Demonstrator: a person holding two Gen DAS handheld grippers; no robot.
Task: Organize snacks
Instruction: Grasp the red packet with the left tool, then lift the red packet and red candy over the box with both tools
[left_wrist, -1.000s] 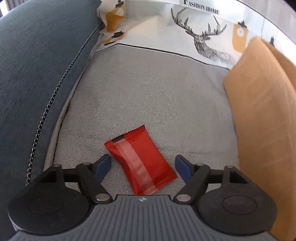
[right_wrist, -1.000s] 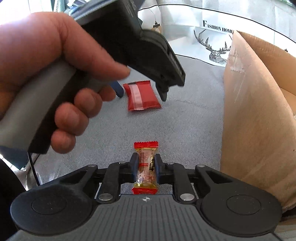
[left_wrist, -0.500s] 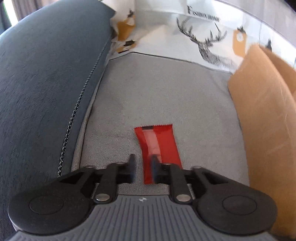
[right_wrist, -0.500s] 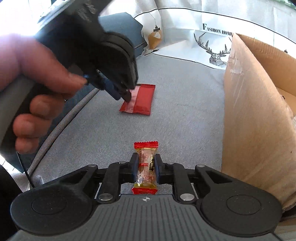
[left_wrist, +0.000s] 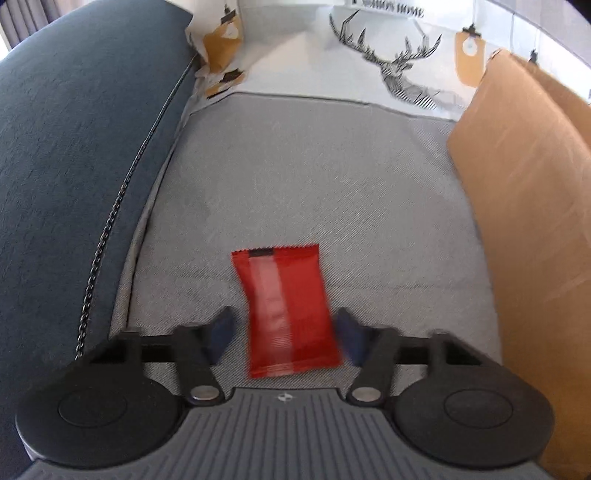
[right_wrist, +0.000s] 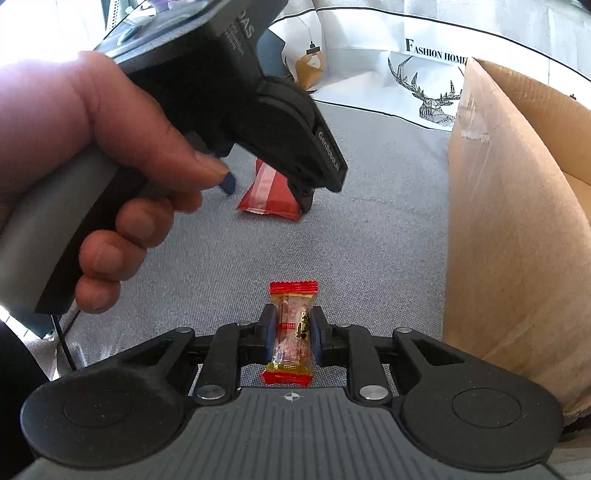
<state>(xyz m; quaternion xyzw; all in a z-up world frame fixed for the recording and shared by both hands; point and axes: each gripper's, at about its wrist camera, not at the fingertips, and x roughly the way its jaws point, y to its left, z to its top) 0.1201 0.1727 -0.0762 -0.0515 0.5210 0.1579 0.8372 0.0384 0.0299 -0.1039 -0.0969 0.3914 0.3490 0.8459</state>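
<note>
A red snack packet (left_wrist: 284, 310) lies flat on the grey sofa cushion (left_wrist: 314, 166), lengthwise between the fingers of my left gripper (left_wrist: 284, 334). The jaws are opening: the right pad is at the packet's edge and a small gap shows at the left pad. From the right wrist view, a hand (right_wrist: 92, 147) holds the left gripper (right_wrist: 266, 190) pointing down over the same packet (right_wrist: 266, 197). My right gripper (right_wrist: 291, 332) is shut on a small candy (right_wrist: 293, 325) in a clear wrapper with red ends, its jaws just easing.
An open cardboard box (left_wrist: 524, 221) (right_wrist: 509, 221) stands on the cushion at the right. A dark blue cushion (left_wrist: 74, 147) with a chain along its edge borders the left. A white deer-print bag (left_wrist: 369, 55) lies at the back.
The left jaws narrowed beside the red packet, then widened again. The packet turned from slanted to in line with the fingers. The right gripper and its candy stayed still.
</note>
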